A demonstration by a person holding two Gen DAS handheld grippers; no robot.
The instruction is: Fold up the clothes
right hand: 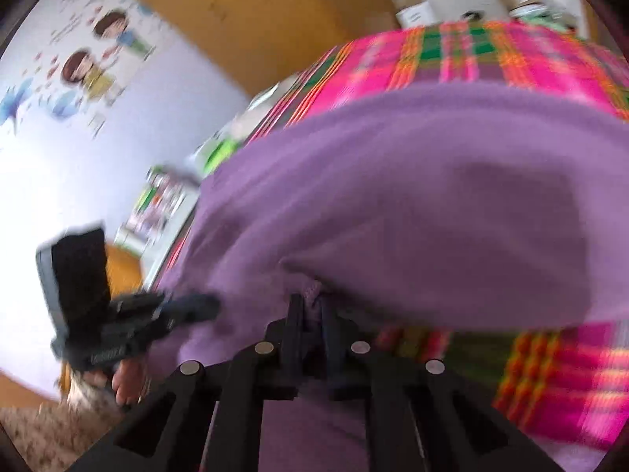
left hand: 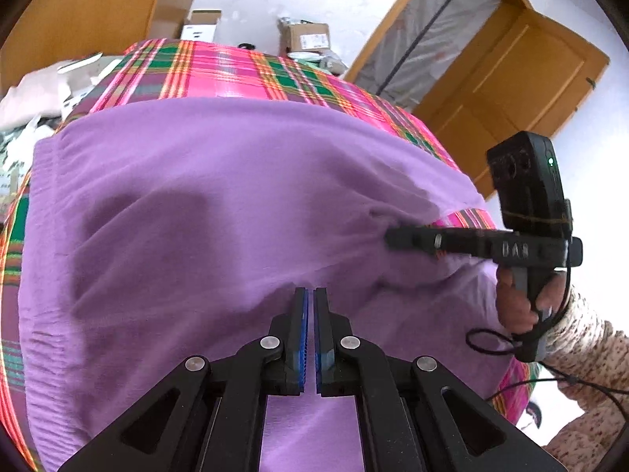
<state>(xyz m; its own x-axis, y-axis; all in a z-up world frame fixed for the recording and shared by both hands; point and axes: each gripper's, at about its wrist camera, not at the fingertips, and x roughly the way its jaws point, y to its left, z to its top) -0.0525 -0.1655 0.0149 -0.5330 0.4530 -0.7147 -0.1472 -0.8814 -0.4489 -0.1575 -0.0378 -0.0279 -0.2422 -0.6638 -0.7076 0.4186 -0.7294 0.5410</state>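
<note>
A purple garment (left hand: 204,196) lies spread over a bed with a pink, green and orange plaid cover (left hand: 236,74). My left gripper (left hand: 310,295) has its blue pads nearly together over the garment's near part, and creases run toward its tips. From the right wrist view, the left gripper (right hand: 212,306) reaches into the cloth's left edge. My right gripper (right hand: 312,299) is shut on a bunch of purple garment (right hand: 412,196) that sits between its fingers. In the left wrist view the right gripper (left hand: 389,238) pinches a puckered fold, held by a hand (left hand: 515,306) in a speckled sleeve.
Cardboard boxes (left hand: 308,37) stand against the wall beyond the bed. A wooden door (left hand: 511,82) is at the right and a wooden cabinet (left hand: 86,4) at the left. White clutter (left hand: 47,94) lies beside the bed's left edge. The right wrist view is blurred.
</note>
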